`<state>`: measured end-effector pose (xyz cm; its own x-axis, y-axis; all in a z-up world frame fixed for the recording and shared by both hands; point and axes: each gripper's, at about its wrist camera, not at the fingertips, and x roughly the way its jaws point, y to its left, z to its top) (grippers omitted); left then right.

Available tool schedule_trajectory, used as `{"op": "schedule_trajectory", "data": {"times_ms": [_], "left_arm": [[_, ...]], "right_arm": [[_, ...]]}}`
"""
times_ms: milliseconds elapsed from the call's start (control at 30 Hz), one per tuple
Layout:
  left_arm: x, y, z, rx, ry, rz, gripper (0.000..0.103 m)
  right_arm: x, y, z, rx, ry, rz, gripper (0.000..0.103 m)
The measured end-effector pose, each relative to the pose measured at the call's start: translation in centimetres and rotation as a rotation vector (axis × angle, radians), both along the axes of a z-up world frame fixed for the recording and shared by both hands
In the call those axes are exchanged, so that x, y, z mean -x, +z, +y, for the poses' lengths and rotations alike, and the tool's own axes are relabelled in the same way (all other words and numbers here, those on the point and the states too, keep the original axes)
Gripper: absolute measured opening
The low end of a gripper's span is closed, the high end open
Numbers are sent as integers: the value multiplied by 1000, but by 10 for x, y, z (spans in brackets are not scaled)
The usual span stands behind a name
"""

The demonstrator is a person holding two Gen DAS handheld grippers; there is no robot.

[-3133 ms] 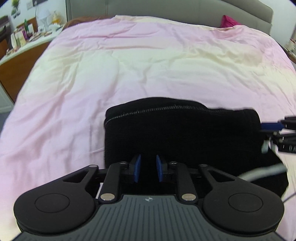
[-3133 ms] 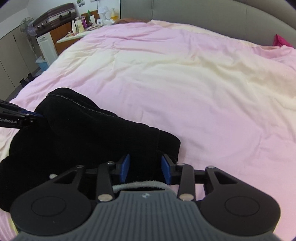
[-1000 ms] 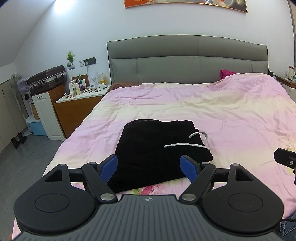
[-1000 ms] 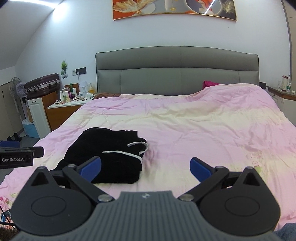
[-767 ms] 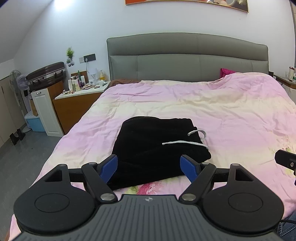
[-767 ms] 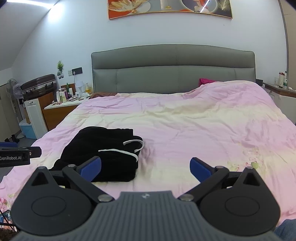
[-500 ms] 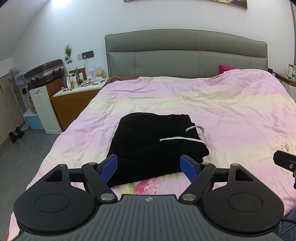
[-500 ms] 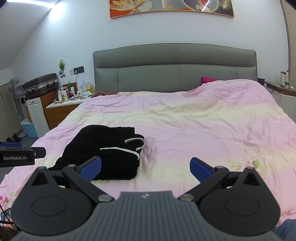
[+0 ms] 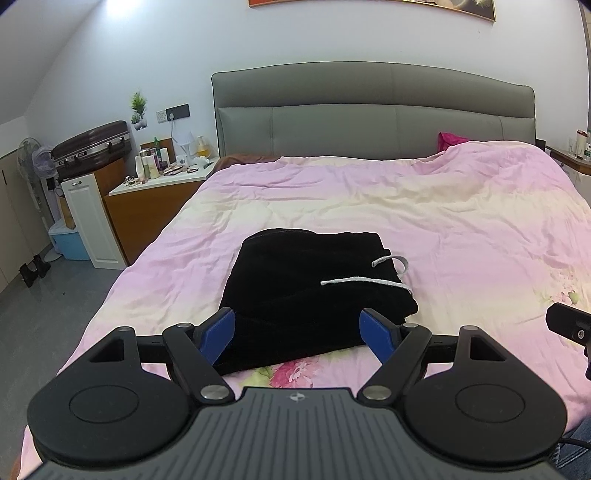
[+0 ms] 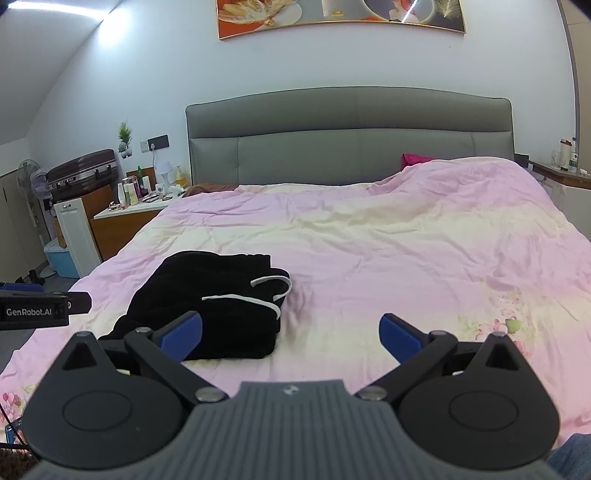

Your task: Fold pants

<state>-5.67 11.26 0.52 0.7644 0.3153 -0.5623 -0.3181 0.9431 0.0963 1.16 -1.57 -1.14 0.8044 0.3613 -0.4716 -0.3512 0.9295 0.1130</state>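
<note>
I've pulled both tongs back from the pants (image 9: 314, 295), now folded near the bed's (image 9: 461, 229) left edge. Left gripper (image 9: 298, 334) and right gripper (image 10: 290, 334) are spread, empty. Soft, limp, light; I'd grip the thick near edge.

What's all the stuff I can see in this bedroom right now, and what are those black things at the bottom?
Pants: one, black, folded on the near left part of the bed.
Drawstring: one, white, lying loose on top of the pants.
Bedspread: one, pink and cream, covering the bed.
Headboard: one, grey, against the wall.
Pillow: one, magenta, at the headboard.
Nightstand: one, brown with white top, left of the bed, crowded with bottles.
Suitcase: one, dark brown, far left.
Fan: one, far left.
Painting: one, orange, above the headboard.
Left gripper: black with blue pads, open, empty.
Right gripper: same, open, empty.
</note>
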Motion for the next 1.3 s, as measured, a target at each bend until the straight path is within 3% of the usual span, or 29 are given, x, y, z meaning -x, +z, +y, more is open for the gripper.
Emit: {"op": "schedule_trajectory", "data": {"times_ms": [1300], "left_arm": [[8,10,-2,-1,2,-25,90]], "right_arm": [[8,0,1,9,-22,-11,98]]}}
